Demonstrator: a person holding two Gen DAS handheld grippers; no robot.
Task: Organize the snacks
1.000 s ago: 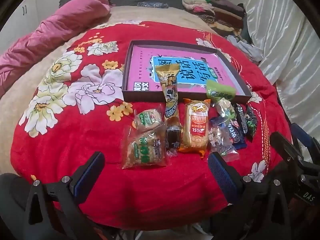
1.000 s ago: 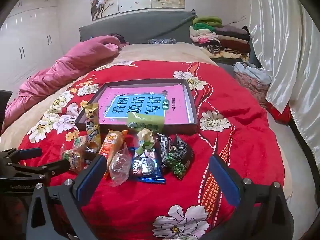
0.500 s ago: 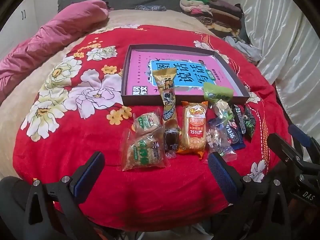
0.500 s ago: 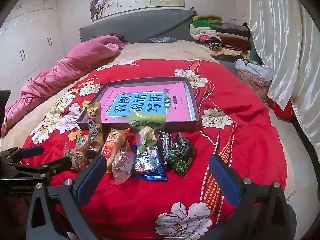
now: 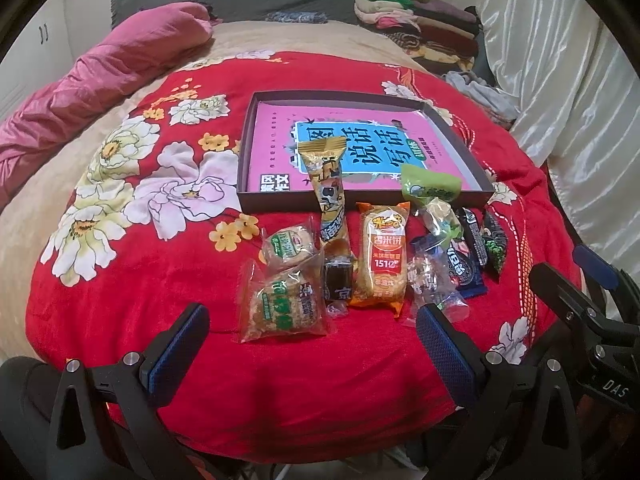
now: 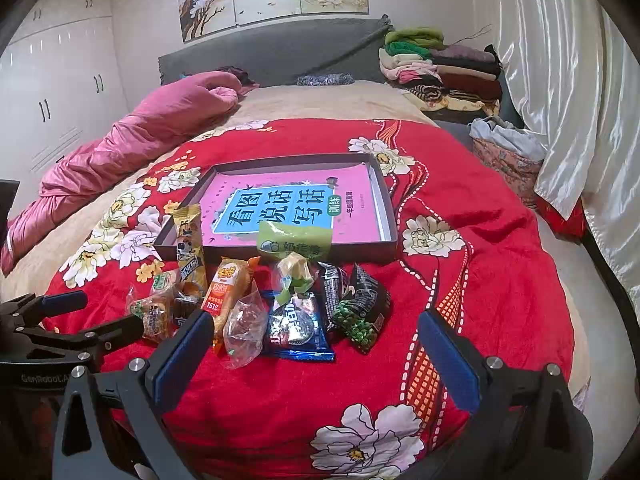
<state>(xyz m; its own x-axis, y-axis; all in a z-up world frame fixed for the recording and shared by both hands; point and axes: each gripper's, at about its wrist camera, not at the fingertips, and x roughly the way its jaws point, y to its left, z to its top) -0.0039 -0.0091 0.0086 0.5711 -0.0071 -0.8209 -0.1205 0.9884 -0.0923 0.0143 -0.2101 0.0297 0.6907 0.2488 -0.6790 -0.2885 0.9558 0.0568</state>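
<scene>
Left gripper (image 5: 308, 344): jaws wide, nothing between them, held low over the near edge of the red flowered blanket (image 5: 132, 264). Right gripper (image 6: 316, 350): jaws wide too, empty, just beside the left one on its right.

Snacks lie in a loose row on the blanket just beyond both grippers. Nearest the left gripper: a clear bag of rice cake (image 5: 282, 304), a smaller round one (image 5: 288, 242) behind it. Right of these, a small dark sweet (image 5: 338, 286), then an orange rice cracker pack (image 5: 382, 262). A tall gold wafer pack (image 5: 328, 190) leans on the near wall of the tray. Farther right: a clear crumpled wrapper (image 6: 246, 326), a blue cookie pack (image 6: 298, 330), a black pack of green peas (image 6: 362, 314) and a narrow black pack (image 6: 330, 288) touching it. A green pack (image 6: 296, 240) rests against the tray's near wall, a pale wrapped sweet (image 6: 294, 276) below it.

Dark shallow tray (image 6: 386, 196) sits beyond the row, a pink book (image 6: 296, 208) flat inside.

Far side of bed: pink quilt (image 6: 148, 136) left, folded clothes (image 6: 440, 68) right.
</scene>
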